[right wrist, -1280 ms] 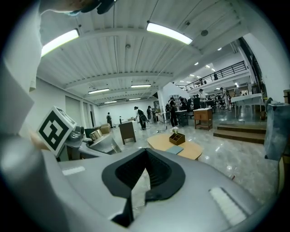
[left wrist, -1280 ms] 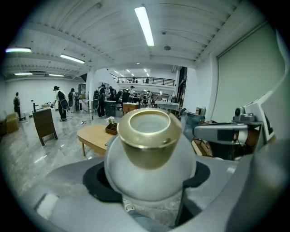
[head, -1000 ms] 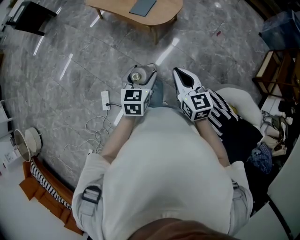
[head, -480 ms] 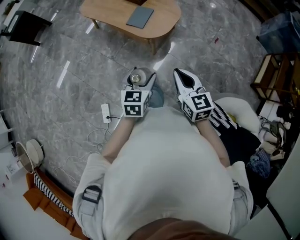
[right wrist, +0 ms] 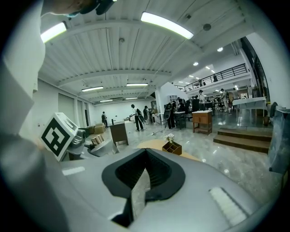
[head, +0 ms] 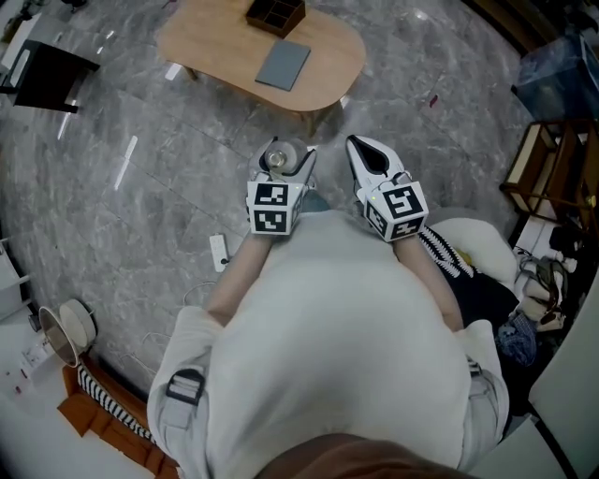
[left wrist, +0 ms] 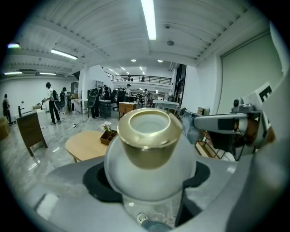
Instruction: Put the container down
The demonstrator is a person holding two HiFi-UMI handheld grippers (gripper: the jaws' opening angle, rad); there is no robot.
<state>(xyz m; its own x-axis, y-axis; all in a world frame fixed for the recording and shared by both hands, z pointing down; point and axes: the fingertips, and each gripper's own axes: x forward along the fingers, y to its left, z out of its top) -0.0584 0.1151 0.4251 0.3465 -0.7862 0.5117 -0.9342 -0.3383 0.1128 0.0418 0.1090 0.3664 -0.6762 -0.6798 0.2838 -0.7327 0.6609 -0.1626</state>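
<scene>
- The person's white-clad torso [head: 337,346] fills the lower head view and covers most of both forearms; the hands are hidden behind the marker cubes [head: 272,208].
- In the left gripper view the lower part of the container [left wrist: 149,149] is sunk between the fingers [left wrist: 68,181], so its base cannot be seen. Only its pale rounded body and gold collar show.
- The left gripper [head: 284,161] is clamped on the container [head: 277,157], fingers pressed against both sides of the round body, mouth upward.
- The container is held in the air on the person's side of the wooden worktop [head: 225,47], over the grey stone floor [head: 140,187], not touching the worktop.
- The right gripper [head: 369,157] is closed with nothing in it; in its own view the fingers [right wrist: 204,181] meet at a thin seam.
- Both grippers are held side by side before the chest, pointing toward the worktop, the right one apart from the container.
- On the worktop lie a grey flat slab [head: 284,64] and, at the far edge, a dark compartment box [head: 275,13], cut off by the frame.
</scene>
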